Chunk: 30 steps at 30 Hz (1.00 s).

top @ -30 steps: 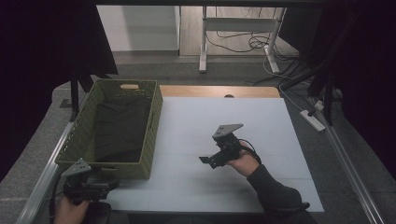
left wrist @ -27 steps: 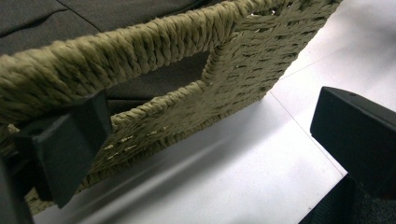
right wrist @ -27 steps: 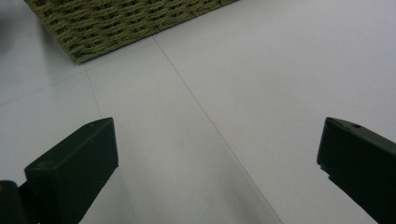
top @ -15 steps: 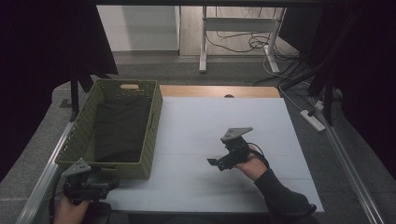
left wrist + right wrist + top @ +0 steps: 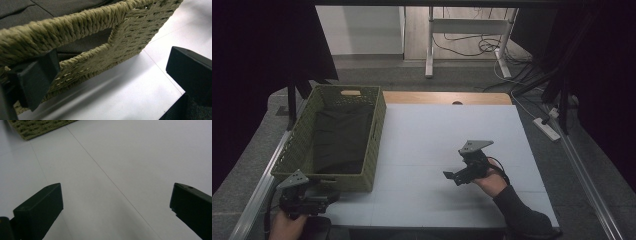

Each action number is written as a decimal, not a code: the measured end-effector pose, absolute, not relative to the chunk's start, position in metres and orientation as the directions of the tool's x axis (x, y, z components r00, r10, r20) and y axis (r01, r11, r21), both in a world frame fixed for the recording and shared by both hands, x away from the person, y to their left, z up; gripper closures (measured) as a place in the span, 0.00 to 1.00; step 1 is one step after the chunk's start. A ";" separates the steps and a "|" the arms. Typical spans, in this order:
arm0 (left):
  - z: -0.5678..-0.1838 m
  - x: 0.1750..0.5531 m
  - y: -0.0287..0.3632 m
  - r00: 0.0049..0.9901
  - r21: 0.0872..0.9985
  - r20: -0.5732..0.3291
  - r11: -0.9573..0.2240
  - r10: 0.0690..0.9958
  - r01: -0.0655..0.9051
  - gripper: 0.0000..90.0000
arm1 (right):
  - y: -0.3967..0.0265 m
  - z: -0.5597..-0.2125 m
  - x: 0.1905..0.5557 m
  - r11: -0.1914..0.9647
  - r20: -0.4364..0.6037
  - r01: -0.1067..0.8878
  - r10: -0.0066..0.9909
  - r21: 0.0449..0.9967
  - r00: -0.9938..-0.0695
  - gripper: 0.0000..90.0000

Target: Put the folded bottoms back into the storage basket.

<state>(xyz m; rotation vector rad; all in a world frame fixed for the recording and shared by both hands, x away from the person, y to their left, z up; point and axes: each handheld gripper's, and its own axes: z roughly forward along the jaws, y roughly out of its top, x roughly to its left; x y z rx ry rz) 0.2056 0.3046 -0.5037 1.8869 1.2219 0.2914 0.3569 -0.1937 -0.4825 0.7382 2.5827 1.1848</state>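
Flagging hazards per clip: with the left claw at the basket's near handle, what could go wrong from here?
1. The left claw is open with one jaw at the handle slot of the basket; a shallow bite on the woven rim could slip.
2. Held at one end, the basket with its dark cloth could tilt or drag.

No readable text anywhere — no labels, brands (or numbers).

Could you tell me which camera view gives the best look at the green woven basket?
The high view: it shows the whole basket, its handle cut-outs and the dark cloth inside. The left gripper view has only a close-up of the near wall by the handle opening; the right gripper view catches one corner.
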 end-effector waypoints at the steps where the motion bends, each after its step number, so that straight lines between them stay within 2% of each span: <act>1: -0.504 0.206 0.305 0.496 0.753 -0.239 -0.164 0.835 0.638 0.00 | -0.196 -0.483 0.357 0.554 0.016 0.356 0.525 0.752 -0.851 0.00; 4: -0.504 0.206 0.305 0.496 0.753 -0.240 -0.163 0.835 0.638 0.00 | -0.205 -0.485 0.355 0.552 0.013 0.370 0.545 0.747 -0.839 0.00; 13: -0.504 0.206 0.305 0.495 0.752 -0.239 -0.163 0.835 0.638 0.00 | -0.221 -0.483 0.349 0.479 0.091 0.421 0.571 0.771 -0.816 0.00; 23: -0.504 0.206 0.305 0.495 0.753 -0.239 -0.163 0.835 0.638 0.00 | -0.236 -0.488 0.337 0.500 0.050 0.421 0.598 0.757 -0.800 0.00; 30: -0.504 0.206 0.305 0.495 0.753 -0.240 -0.162 0.835 0.638 0.00 | -0.252 -0.493 0.327 0.489 0.061 0.453 0.627 0.745 -0.777 0.00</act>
